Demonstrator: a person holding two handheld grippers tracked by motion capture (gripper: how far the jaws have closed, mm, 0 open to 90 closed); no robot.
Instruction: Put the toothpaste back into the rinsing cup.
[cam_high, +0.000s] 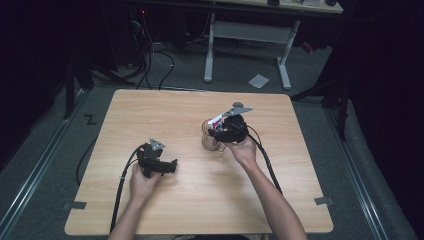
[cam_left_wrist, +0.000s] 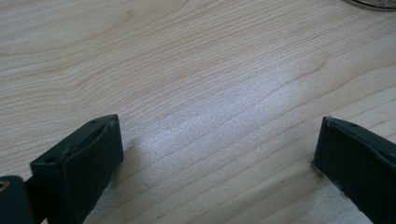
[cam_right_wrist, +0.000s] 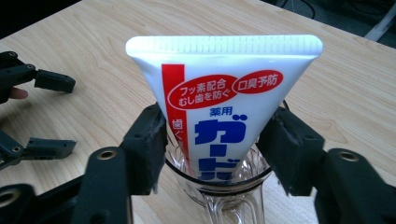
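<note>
A white toothpaste tube (cam_right_wrist: 224, 102) with red and blue print stands crimped end up in a clear glass mug (cam_right_wrist: 224, 196) near the table's middle. My right gripper (cam_right_wrist: 217, 140) sits just above the mug's rim, one jaw on each side of the tube, close to its edges without squeezing it. In the high view the tube (cam_high: 217, 120) and the mug (cam_high: 210, 141) lie just left of the right gripper (cam_high: 220, 131). My left gripper (cam_high: 173, 166) rests low over the wooden table (cam_high: 150, 110), left of the mug. Its jaws stand wide open over bare wood (cam_left_wrist: 219, 149).
From the right gripper view the left gripper (cam_right_wrist: 53, 114) lies farther off at the left. Beyond the table's far edge are a white desk frame (cam_high: 245, 35), cables (cam_high: 150, 55) and a sheet of paper (cam_high: 259, 80) on the floor.
</note>
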